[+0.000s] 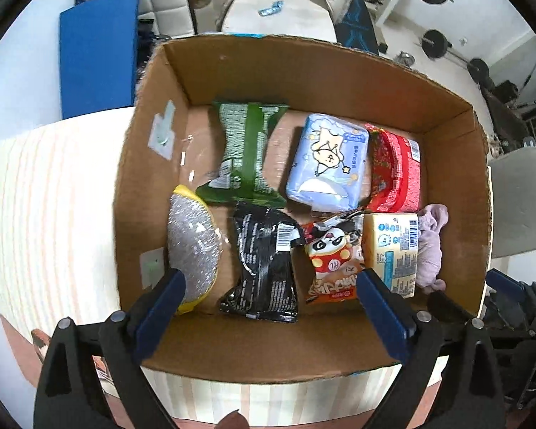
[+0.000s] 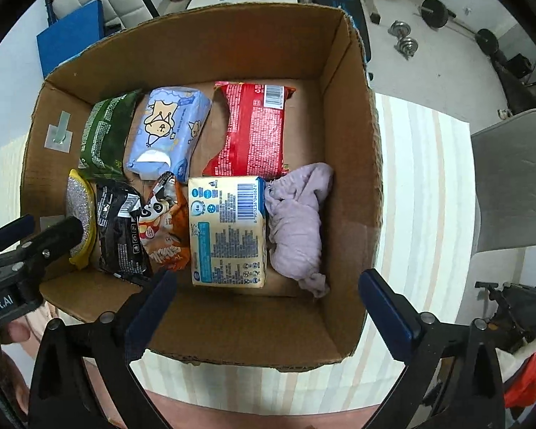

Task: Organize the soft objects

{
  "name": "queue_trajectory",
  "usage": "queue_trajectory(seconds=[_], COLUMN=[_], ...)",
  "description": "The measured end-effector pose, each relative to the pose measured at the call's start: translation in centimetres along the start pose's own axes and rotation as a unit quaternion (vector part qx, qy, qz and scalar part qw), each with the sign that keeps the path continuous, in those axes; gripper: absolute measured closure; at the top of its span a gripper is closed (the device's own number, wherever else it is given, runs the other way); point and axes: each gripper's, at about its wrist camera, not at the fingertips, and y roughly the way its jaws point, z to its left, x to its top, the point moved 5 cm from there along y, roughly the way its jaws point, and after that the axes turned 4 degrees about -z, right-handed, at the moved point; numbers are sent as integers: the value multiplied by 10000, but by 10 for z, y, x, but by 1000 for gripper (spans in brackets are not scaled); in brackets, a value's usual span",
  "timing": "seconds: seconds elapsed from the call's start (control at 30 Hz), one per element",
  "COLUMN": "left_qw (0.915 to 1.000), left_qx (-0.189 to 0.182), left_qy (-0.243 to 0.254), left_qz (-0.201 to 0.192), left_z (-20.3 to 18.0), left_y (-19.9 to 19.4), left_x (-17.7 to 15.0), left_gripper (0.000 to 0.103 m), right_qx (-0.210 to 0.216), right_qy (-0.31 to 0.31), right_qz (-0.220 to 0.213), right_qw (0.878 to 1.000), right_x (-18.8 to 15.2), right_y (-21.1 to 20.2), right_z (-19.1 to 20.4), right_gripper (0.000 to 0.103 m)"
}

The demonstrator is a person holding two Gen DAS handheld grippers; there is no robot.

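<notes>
Both grippers hover wide open and empty above the cardboard box [image 2: 353,164] on the striped counter [image 2: 421,186]: the left gripper [image 1: 271,286] over its near left side, the right gripper [image 2: 268,286] over its near right. Inside lie the lilac cloth [image 2: 296,221] touching the yellow tissue pack [image 2: 228,228], a red packet [image 2: 253,136], a blue wipes pack [image 2: 168,128], and a scouring sponge [image 1: 193,243].
</notes>
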Motion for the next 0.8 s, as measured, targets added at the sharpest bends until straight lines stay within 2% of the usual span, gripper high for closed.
queue_trajectory(seconds=[0.17,0.47,0.8], left_qw=[9998,9993,9965], left_qx=[141,266,330], left_qy=[-21,6,133], left_qz=[-168,-254,-755], left_z=[4,6,-3], left_y=[-1,-10,-64], left_x=[-10,-18,-29], left_gripper=[5,5,5], right_qx=[-52,-11,31], right_qy=[55,172,139], right_qz=[-278,-330,-680], right_qw=[9996,9993,9976], right_x=[-11,-13,-27], right_y=[-8,-12,-53], right_z=[0,-5,-7], right_gripper=[0,0,0])
